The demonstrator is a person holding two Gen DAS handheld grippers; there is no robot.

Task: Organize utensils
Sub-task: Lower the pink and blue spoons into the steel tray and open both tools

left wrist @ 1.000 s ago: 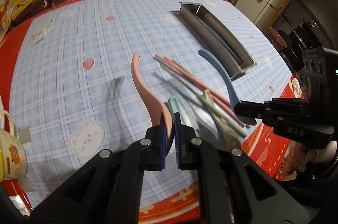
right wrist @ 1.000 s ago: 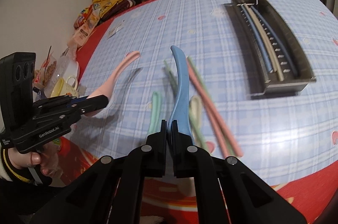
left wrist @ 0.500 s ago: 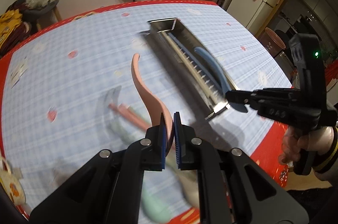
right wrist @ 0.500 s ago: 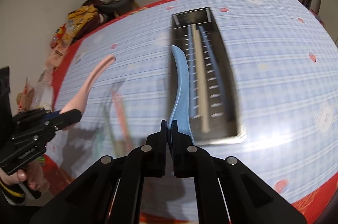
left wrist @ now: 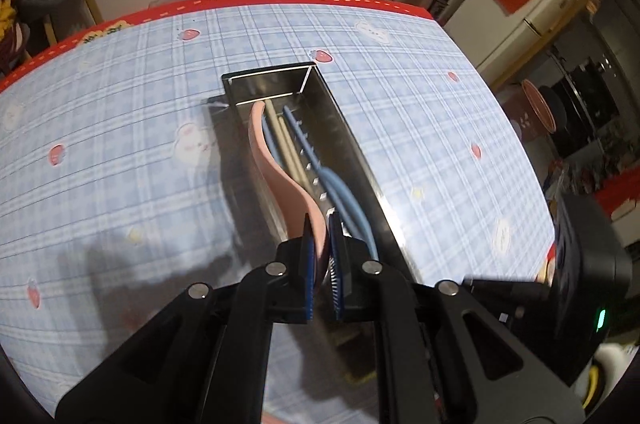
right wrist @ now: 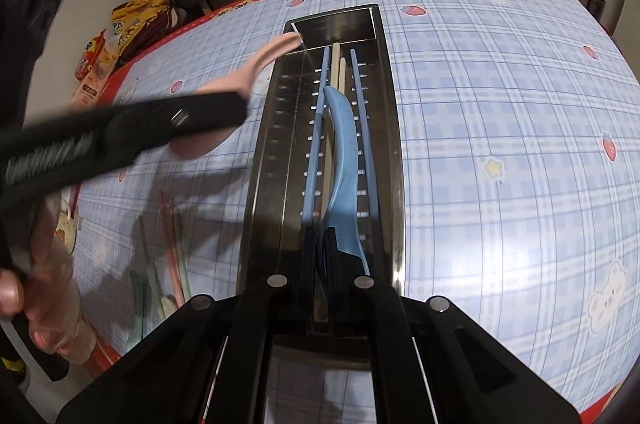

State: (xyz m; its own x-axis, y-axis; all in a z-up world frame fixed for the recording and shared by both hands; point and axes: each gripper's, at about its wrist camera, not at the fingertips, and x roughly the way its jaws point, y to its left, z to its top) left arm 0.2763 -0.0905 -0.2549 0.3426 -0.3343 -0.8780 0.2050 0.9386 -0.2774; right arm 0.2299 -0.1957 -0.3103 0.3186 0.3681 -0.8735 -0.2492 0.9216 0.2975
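Left hand-held gripper (left wrist: 320,256) is clamped on the bowl end of a curved pink spoon (left wrist: 272,160), held over the steel utensil tray (right wrist: 384,128) on the table (right wrist: 500,112). Right hand-held gripper (right wrist: 322,264) is clamped on a curved blue spoon (right wrist: 344,160) inside that tray, above blue and beige chopsticks (right wrist: 334,72).

A second ago I had both spoons raised over the loose pile of utensils near the table edge; now I've carried them across to the metal tray (right wrist: 394,128). My right gripper (right wrist: 322,244) has brought the blue spoon (right wrist: 344,152) down lengthwise into the tray, among the blue chopsticks (right wrist: 314,140) and beige chopsticks (right wrist: 334,64). My left gripper (left wrist: 320,252) has swung the pink spoon (left wrist: 276,168) over the tray's left side, its handle tip reaching the far end. The leftover utensils (right wrist: 168,256) have dropped behind, visible only at the right camera's lower left.
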